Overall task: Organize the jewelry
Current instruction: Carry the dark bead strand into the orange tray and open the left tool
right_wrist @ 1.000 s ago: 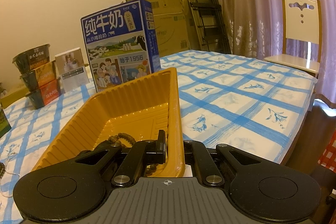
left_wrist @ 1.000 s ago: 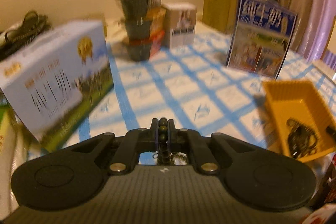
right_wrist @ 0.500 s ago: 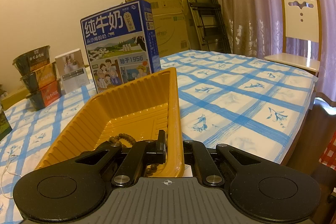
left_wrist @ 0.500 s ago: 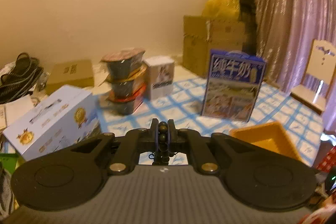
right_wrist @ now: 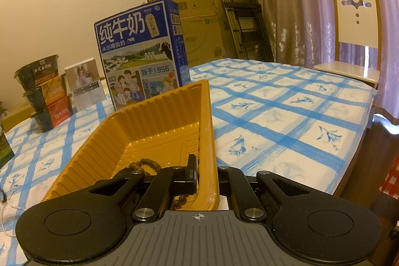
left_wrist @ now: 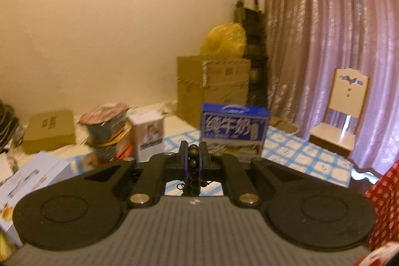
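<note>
Two hand-held grippers: left (left_wrist: 194, 158) pinches beads (left_wrist: 193, 167), right (right_wrist: 205, 172) clamps tray (right_wrist: 159, 121).

My left gripper (left_wrist: 193, 156) tight on a dark bead string (left_wrist: 193, 164) (milk box (left_wrist: 234, 132) beyond).

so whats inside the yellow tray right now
A string of brown beads lies at the near end of the yellow tray; the rest of its ribbed floor is bare. The right gripper, jaws clamped on the tray's wall, covers the nearest corner, so more beads may lie there.
</note>
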`<state>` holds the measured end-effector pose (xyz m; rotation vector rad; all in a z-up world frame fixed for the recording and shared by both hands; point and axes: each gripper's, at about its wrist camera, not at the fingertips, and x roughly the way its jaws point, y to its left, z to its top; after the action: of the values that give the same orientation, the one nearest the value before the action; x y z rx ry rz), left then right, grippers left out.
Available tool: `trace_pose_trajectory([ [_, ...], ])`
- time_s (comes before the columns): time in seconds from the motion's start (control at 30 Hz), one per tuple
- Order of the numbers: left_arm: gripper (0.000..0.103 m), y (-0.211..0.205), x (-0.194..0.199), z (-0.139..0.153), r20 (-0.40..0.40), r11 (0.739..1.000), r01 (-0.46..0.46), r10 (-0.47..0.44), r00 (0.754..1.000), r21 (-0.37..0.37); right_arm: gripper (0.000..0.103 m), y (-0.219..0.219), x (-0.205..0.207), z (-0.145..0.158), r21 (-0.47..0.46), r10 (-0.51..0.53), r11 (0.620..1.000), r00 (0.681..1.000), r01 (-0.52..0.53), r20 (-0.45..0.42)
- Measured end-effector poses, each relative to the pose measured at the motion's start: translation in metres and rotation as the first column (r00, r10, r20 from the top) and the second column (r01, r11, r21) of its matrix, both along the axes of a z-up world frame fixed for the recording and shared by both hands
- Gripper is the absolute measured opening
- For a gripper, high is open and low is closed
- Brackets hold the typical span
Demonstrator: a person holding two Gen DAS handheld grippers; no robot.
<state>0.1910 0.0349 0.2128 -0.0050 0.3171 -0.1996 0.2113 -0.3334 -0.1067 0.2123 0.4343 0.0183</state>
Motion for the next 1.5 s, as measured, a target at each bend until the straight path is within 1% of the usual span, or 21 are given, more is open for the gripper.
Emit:
trace_pose_trajectory([
  [0.1, 0.006, -0.016, 0.005, 0.006, 0.023, 0.999, 0.047, -0.047, 0.999, -0.002, 0.005, 0.0, 0.0, 0.0, 0.0, 0.0, 1.0, 1.0, 0.0, 0.0],
  [0.27, 0.006, -0.04, 0.017, 0.012, 0.039, 0.992, 0.12, -0.119, 0.992, -0.022, 0.006, 0.0, 0.001, 0.0, 0.001, 0.001, 1.0, 1.0, -0.001, 0.001],
  [0.4, 0.006, -0.061, 0.026, 0.016, 0.062, 0.983, 0.183, -0.18, 0.982, -0.033, 0.005, 0.0, 0.0, 0.0, 0.001, 0.001, 1.0, 1.0, -0.001, 0.001],
  [0.57, 0.006, -0.087, 0.039, 0.017, 0.071, 0.968, 0.246, -0.243, 0.967, -0.041, 0.006, 0.001, 0.001, 0.002, 0.004, 0.002, 1.0, 1.0, -0.002, 0.001],
  [0.77, 0.006, -0.112, 0.053, 0.015, 0.068, 0.952, 0.301, -0.297, 0.953, -0.06, 0.006, 0.001, 0.0, 0.003, 0.006, 0.003, 1.0, 1.0, -0.003, 0.001],
  [0.93, 0.006, -0.132, 0.068, 0.004, 0.051, 0.943, 0.325, -0.322, 0.945, -0.073, 0.006, 0.007, -0.002, 0.004, 0.011, 0.005, 1.0, 1.0, -0.005, 0.001],
  [1.0, 0.006, -0.138, 0.074, -0.004, 0.042, 0.942, 0.327, -0.325, 0.945, -0.073, 0.006, 0.006, -0.002, 0.004, 0.011, 0.005, 1.0, 1.0, -0.005, 0.001],
  [1.1, 0.006, -0.148, 0.088, -0.021, -0.005, 0.94, 0.333, -0.334, 0.943, -0.078, 0.006, 0.006, -0.002, 0.004, 0.011, 0.004, 1.0, 1.0, -0.004, 0.0],
  [1.23, 0.006, -0.157, 0.105, -0.045, -0.063, 0.941, 0.332, -0.335, 0.94, -0.06, 0.006, 0.005, -0.002, 0.004, 0.012, 0.004, 1.0, 1.0, -0.004, 0.0],
  [1.33, 0.006, -0.165, 0.114, -0.067, -0.113, 0.942, 0.329, -0.334, 0.936, -0.06, 0.006, 0.004, -0.001, 0.004, 0.013, 0.004, 1.0, 1.0, -0.004, 0.0],
  [1.5, 0.006, -0.174, 0.125, -0.116, -0.229, 0.943, 0.328, -0.332, 0.915, -0.059, 0.006, 0.005, -0.002, 0.004, 0.013, 0.004, 1.0, 1.0, -0.004, 0.0],
])
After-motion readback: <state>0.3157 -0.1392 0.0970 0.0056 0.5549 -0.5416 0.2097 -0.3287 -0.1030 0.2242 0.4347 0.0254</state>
